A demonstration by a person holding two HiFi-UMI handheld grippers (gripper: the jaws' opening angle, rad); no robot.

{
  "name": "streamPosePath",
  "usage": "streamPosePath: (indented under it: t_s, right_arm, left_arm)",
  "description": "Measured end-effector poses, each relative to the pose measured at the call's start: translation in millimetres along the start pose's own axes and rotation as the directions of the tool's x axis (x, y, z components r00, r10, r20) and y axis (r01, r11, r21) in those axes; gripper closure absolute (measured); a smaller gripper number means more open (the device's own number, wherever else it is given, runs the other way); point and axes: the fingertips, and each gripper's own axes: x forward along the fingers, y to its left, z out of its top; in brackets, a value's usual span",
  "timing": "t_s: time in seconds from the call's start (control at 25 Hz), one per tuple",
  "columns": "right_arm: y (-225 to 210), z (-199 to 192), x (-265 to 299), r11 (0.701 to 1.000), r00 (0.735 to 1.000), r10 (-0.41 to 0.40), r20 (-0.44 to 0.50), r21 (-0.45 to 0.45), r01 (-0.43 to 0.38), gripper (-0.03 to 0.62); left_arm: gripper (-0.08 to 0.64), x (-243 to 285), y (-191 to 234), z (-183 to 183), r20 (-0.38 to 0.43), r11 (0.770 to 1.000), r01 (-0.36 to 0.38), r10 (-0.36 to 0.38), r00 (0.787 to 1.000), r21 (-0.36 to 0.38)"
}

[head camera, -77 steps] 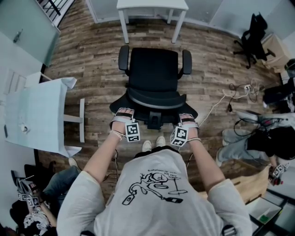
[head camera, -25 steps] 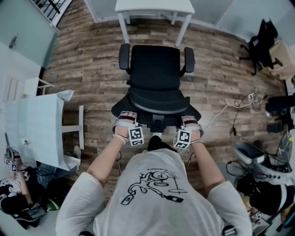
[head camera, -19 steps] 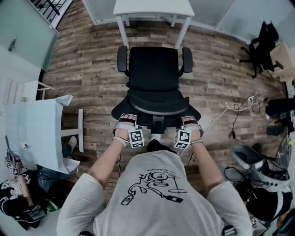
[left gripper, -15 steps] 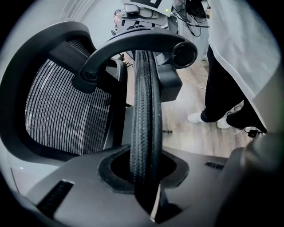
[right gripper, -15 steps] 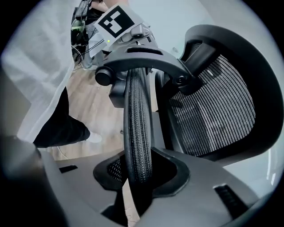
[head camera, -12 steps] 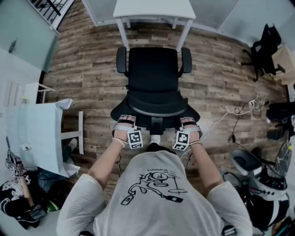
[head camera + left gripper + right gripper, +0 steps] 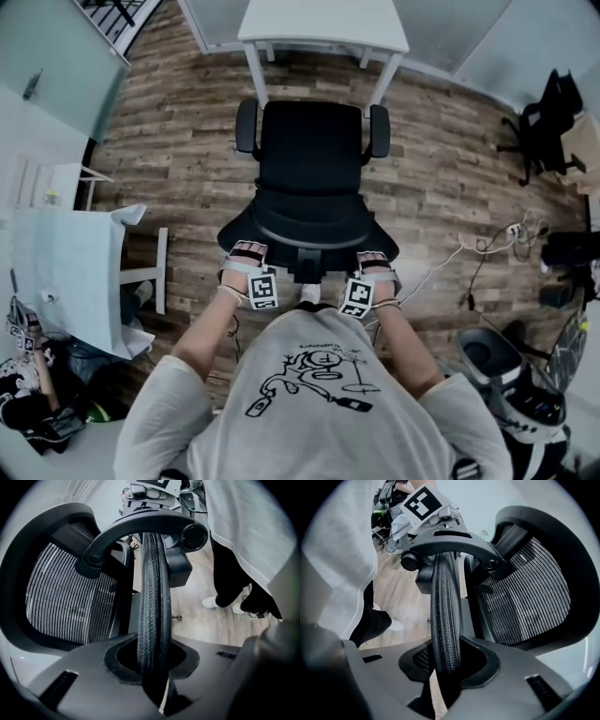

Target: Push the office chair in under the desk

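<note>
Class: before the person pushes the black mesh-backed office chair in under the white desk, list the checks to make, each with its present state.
1. Left gripper shut on the backrest rim: ok.
2. Right gripper shut on the same rim: ok.
3. Black mesh-backed office chair faces the white desk squarely: ok.
4. Nothing lies on the wooden floor between them: ok.
5. Armrests will pass between the desk legs: cannot tell.
6. Chair under desk: not ok, not yet.

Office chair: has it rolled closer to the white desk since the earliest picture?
Yes. The office chair has rolled toward the white desk: its seat front now reaches the desk legs, where floor showed between them before.
</note>
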Motion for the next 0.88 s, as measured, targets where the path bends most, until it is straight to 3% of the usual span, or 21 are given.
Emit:
streamPosePath:
  t_s: [0.6,0.88]
  right_arm:
    - [-32,1,14,1.0,1.0,0.004,0.009,-0.011,-0.004,0.468]
    - [-48,8,25,1.0,1.0,0.009,0.011,-0.001,-0.009,0.468]
  left_arm:
    - [0.488,14,28,-7,-0.009,1.0,-0.008,0.008,1.0,0.007]
    - [0.494,27,41,-14,0.026,1.0,-0.018,0.018,0.999,0.022]
